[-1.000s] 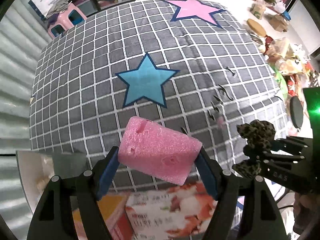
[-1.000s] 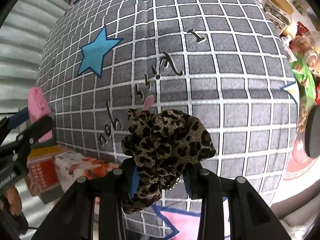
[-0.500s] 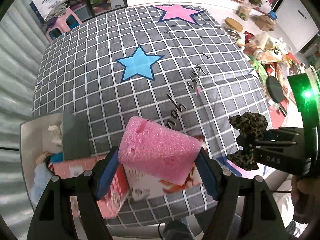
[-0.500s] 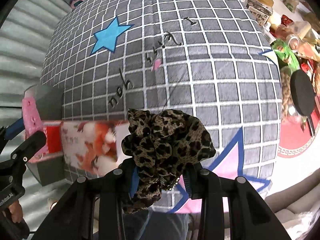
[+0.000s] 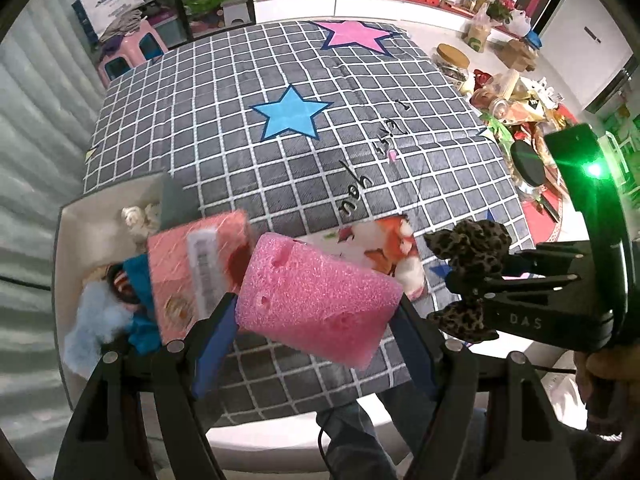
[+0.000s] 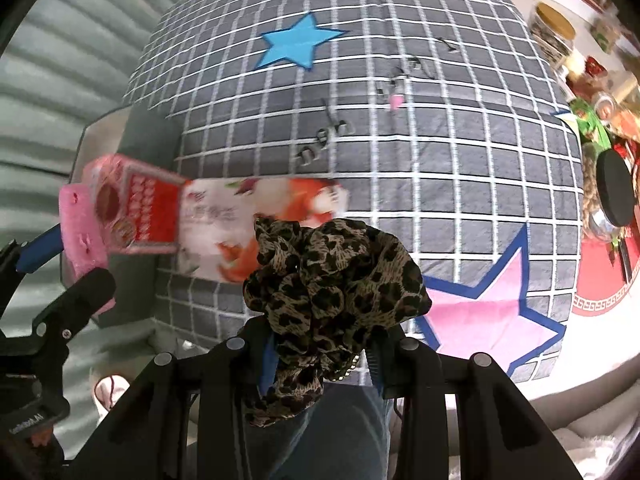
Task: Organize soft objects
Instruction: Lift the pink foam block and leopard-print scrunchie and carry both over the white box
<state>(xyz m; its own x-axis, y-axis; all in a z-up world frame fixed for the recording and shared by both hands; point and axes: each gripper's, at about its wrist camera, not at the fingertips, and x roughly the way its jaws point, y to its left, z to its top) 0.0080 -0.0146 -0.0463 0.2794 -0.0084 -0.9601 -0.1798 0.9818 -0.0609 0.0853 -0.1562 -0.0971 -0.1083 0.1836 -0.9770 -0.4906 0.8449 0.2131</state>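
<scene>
Pink foam fills the left hand-held gripper (image 5: 316, 312): the sponge (image 5: 318, 294) is clamped across its width between the two blue pads, which press in from either end so the soft block cannot slip. It hangs above the near edge of the desk, whose grey checked cloth (image 5: 288, 168) carries blue and pink stars.

The right hand-held gripper (image 6: 322, 354) is closed narrowly on a leopard scrunchie (image 6: 332, 284); the fabric bunches up above the fingers and a loose fold droops below them, as thin cloth does when pinched in the middle. It too is held in the air over the near edge, to the right of the sponge and apart from it.

At the near left corner stands a white box (image 5: 68, 240), already holding a blue fluffy item (image 5: 94, 320) and other soft bits that are hard to make out. A pink packet (image 5: 196, 264) and a white printed packet (image 5: 384, 248) lie between that box and the sponge.

Both items seem to be carried toward the box, the likely place for the soft things; the left load is nearer and would probably go in first. The packets partly cover the opening, so dropping past them could be awkward.
</scene>
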